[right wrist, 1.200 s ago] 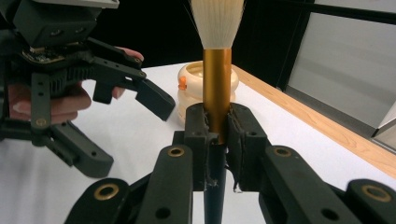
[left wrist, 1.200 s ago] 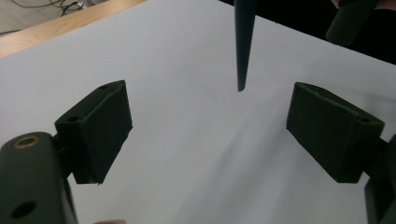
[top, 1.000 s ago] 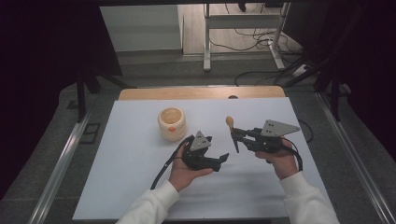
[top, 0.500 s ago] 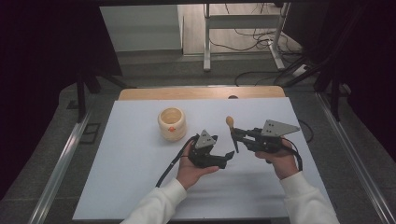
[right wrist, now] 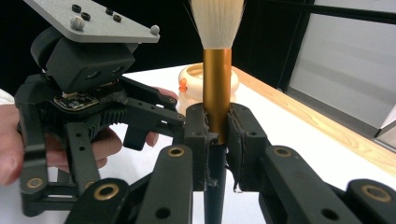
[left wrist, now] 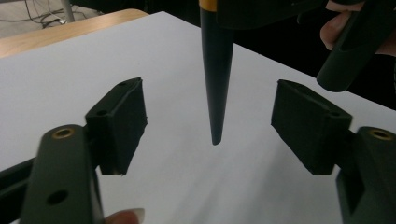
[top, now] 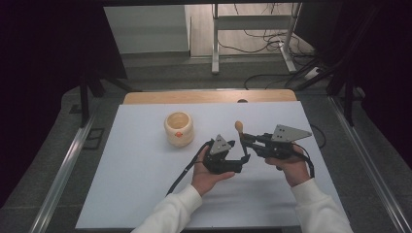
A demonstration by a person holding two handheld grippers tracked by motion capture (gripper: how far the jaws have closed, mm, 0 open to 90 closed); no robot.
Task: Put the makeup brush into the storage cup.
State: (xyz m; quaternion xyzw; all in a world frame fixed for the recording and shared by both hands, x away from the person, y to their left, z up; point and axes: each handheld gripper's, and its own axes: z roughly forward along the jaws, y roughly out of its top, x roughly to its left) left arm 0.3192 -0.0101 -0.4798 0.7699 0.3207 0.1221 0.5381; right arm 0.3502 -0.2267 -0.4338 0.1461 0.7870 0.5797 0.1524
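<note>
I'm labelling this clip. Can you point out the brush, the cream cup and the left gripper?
brush (right wrist: 217,70): right gripper view, on its gold ferrule.
cream cup (top: 179,128): high view, on its outer wall.
left gripper (left wrist: 210,123): left gripper view, midway between its open fingertips.

brush | black tapered handle, gold collar, pale bristles | upright, bristles up, clamped at the collar | centre of frame, tip above the white bench

no readable text, no labels, no brands, no numbers, no signs on anything in view
</note>
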